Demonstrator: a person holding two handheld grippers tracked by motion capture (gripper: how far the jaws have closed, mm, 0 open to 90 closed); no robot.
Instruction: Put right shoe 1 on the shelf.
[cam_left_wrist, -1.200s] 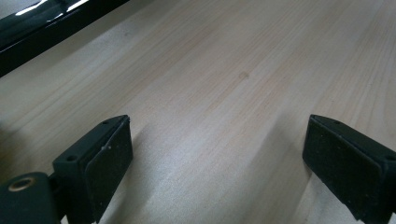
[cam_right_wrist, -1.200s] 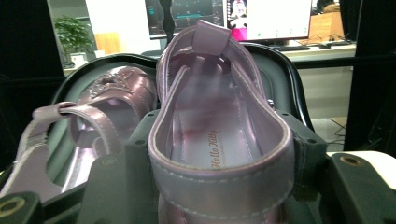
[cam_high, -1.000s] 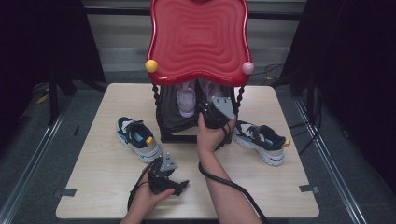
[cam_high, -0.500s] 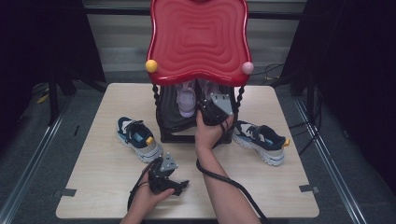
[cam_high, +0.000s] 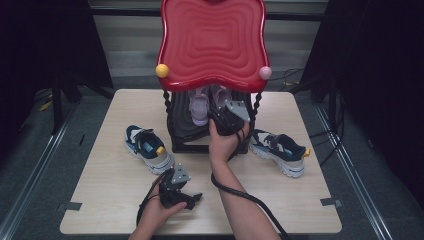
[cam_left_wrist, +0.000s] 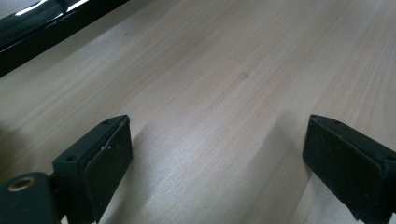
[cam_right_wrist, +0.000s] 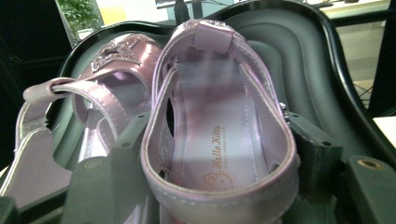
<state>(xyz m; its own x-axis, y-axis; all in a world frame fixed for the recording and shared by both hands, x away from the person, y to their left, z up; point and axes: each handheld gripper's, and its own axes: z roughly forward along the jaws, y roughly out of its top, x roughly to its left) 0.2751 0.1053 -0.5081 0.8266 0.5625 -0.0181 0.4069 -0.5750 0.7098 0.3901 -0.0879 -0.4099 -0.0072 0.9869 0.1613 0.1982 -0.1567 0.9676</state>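
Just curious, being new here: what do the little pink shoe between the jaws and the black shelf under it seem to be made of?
The pink shoe: probably glossy faux leather, given its pearly sheen and stitched edges. The black shelf: likely moulded plastic, smooth and semi-gloss, with stepped ridges.

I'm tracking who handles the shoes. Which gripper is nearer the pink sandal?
Right. The right gripper has its jaws around the pink sandal's heel on the shelf; the left gripper rests low on the table, well away.
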